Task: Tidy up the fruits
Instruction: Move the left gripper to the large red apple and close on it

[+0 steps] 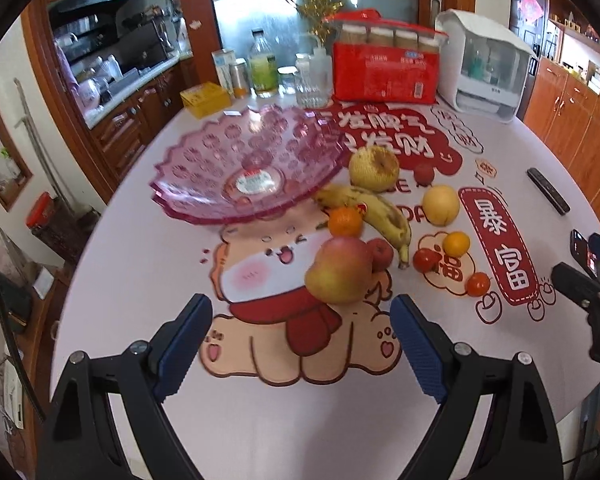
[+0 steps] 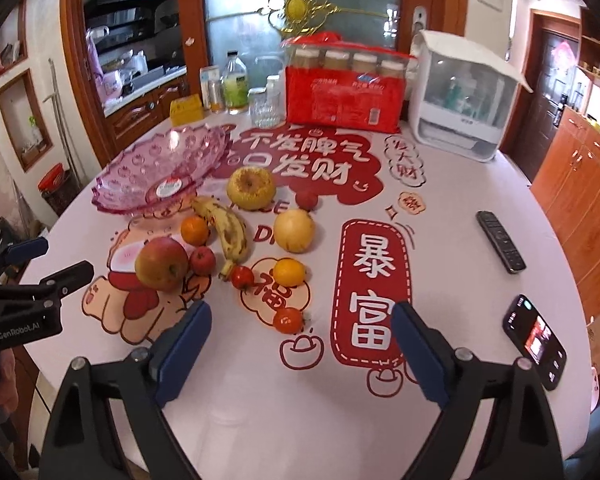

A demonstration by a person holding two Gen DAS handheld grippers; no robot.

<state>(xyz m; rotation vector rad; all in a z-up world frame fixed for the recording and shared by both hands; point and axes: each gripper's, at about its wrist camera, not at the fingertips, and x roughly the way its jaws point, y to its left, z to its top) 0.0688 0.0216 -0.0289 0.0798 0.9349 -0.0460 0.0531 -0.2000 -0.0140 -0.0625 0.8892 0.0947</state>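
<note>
1. The fruits all lie loose on the table [image 2: 260, 420], bunched near its middle just to the right of the pink bowl [image 1: 244, 160], which stands empty toward the far left edge. I judge the job has barely begun: nothing is in the bowl yet.
2. Nearest my left tongs [image 1: 300, 344] is the big apple [image 1: 340, 270], with a small red apple [image 1: 381, 253] touching its right side and an orange [image 1: 345, 222] just behind it.
3. To do this step well, I should bring the left tongs straight over the big apple and close across its widest part, so that the small red apple and the banana [image 1: 380, 212] are not shoved.
4. The apple is round and smooth, so a grip off its middle could let it slip out; I would close slowly and lift straight up before swinging toward the bowl.
5. My left tongs stand wide, with nothing between the blue pads; the big apple lies just beyond their tips, untouched.
6. My right tongs [image 2: 300, 344] are also wide apart and empty, hanging over bare table near the front edge; a small tomato [image 2: 288, 320] lies just ahead of them and another [image 2: 242, 277] farther on.
7. A phone [image 2: 536, 340] and a remote [image 2: 500, 246] lie toward the right edge, well apart from the fruit.
</note>
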